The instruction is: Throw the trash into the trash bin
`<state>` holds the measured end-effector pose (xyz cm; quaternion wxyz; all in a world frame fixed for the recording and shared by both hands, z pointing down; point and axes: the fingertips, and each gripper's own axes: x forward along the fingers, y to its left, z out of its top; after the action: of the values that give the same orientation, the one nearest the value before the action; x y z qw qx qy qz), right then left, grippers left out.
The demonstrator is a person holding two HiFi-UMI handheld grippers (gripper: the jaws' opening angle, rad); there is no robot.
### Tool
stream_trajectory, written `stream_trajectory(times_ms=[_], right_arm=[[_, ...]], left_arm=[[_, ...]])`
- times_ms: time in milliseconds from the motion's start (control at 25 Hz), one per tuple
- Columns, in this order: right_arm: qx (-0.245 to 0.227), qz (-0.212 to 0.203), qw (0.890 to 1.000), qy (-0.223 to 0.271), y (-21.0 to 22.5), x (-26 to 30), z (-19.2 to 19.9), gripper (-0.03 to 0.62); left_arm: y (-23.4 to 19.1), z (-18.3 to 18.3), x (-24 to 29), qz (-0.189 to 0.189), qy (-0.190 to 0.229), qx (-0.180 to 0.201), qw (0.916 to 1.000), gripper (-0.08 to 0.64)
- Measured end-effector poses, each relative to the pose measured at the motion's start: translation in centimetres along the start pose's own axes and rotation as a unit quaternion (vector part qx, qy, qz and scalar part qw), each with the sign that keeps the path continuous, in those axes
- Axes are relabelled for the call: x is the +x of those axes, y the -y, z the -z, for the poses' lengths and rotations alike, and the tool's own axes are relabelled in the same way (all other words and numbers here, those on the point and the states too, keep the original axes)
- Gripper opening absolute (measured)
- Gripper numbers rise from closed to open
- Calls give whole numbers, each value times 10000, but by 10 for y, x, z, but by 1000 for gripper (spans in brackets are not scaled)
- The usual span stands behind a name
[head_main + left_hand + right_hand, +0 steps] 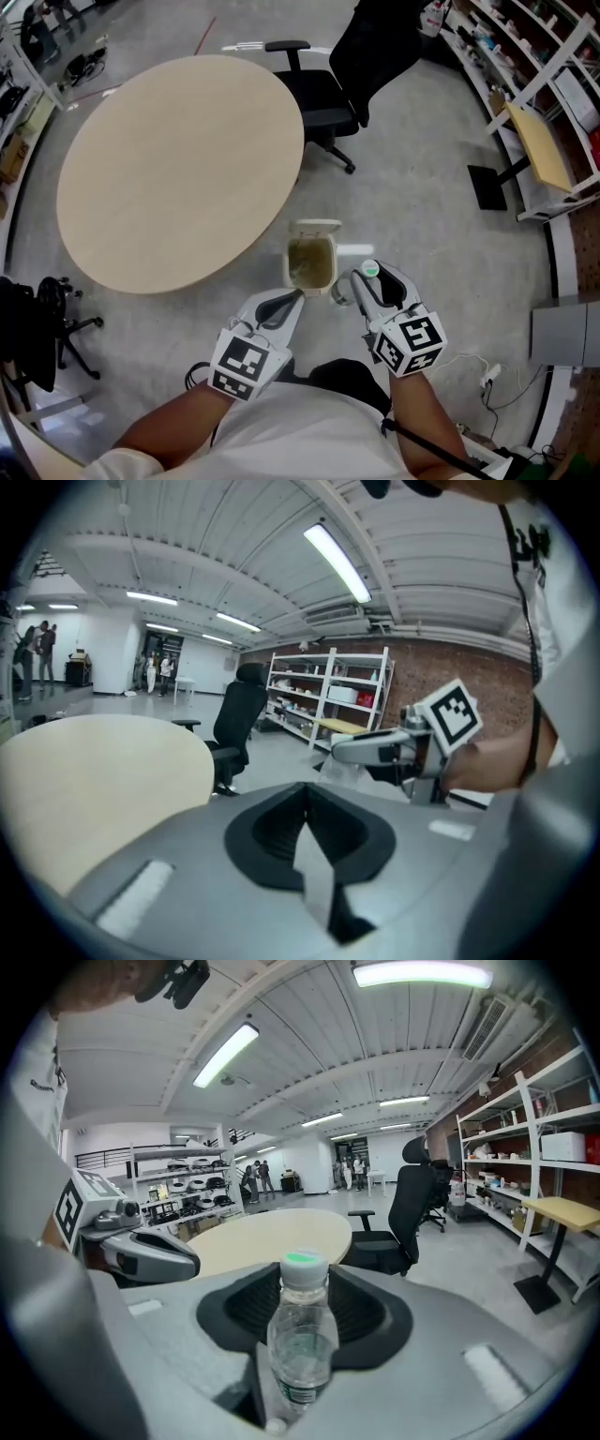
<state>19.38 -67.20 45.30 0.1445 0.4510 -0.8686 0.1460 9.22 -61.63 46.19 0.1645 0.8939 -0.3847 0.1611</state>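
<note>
A clear plastic bottle (302, 1333) with a green cap (370, 270) is gripped by the right gripper (360, 285). In the right gripper view it is seen standing upright between the two jaws, which are pressed against its sides; the cap rises above the jaw tips and a little water can be made out in the lower part.

The left gripper (293, 298) is clenched on nothing. In the left gripper view its jaws are seen brought together along one line, with nothing between them.

The trash bin (288, 264) is found on the grey floor (422, 206), just beside the near edge of the round table (178, 169), with its lid (315, 228) thrown back and its opening bared. A brownish lining or filling is seen inside; which of the two cannot be told.

Both grippers are held low, side by side, just short of the bin. The left one's tip is placed at the bin's near left corner, and the bottle is carried just beside the bin's near right corner, outside the rim and not over the opening.

A black office chair (323, 103) is set past the table's far right edge, and shelving (553, 94) is ranged along the room's right side.
</note>
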Motion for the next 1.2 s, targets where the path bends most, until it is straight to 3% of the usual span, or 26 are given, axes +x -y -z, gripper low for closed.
stream_trajectory(times_ms=[320,520,720,1200], right_arm=[[474,137,9983,-311,24,51,46,160],[866,175,9953,-397,47,84,94,160],[1445,227,9875,-592,79,124,152,160],[1918,-117,9717,-1371,97,226,284,159]], left_arm=[[-19,38,24,24,-363,-244,9990,9],[-35,74,45,-245,-723,-292,9967,9],[-49,111,73,-583,-1057,-519,9913,9],[-81,201,140,-961,-1834,-1056,9726,9]])
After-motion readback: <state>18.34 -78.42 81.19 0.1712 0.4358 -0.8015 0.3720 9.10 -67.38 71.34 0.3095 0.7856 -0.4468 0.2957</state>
